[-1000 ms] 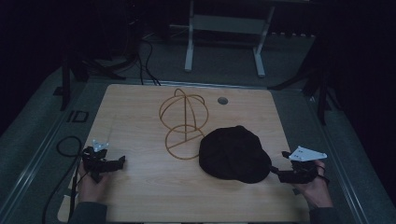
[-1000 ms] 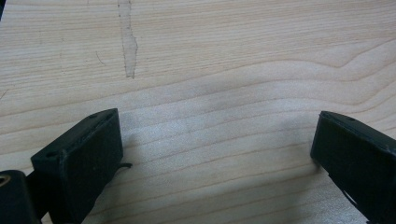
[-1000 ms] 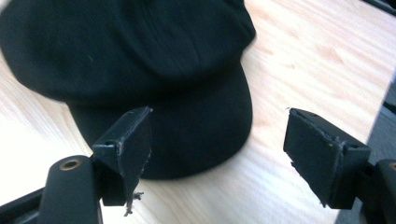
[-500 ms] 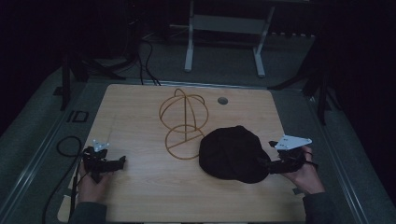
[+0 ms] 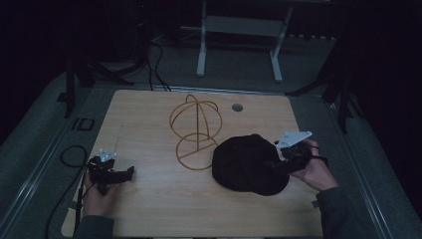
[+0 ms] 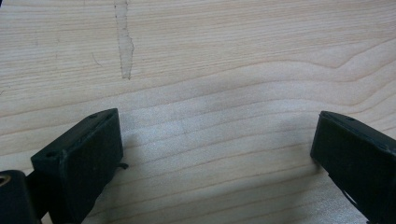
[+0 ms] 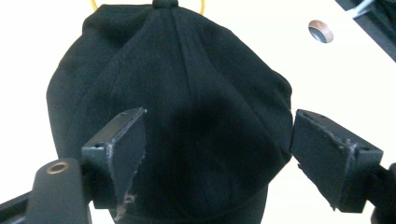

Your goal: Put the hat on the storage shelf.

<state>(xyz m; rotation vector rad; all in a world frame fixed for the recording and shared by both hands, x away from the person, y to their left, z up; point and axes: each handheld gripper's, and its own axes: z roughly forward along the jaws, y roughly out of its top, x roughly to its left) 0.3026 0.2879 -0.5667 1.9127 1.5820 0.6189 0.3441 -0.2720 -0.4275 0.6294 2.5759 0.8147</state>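
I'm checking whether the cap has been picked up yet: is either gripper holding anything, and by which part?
Nothing is held. The right gripper hangs open over the black cap; the left gripper is open over bare table.

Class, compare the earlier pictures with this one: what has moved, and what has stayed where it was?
The right tool moved from the table's right edge leftward over the black cap, its jaws opening wider, pads not yet pressing it. The left tool, the cap and the wire hat stand stayed put.

I see the cap (image 5: 249,164) lying on the table (image 5: 149,209) toward my right — the wire stand (image 5: 195,130) sits just left and behind it, a grommet hole (image 5: 237,107) farther back.
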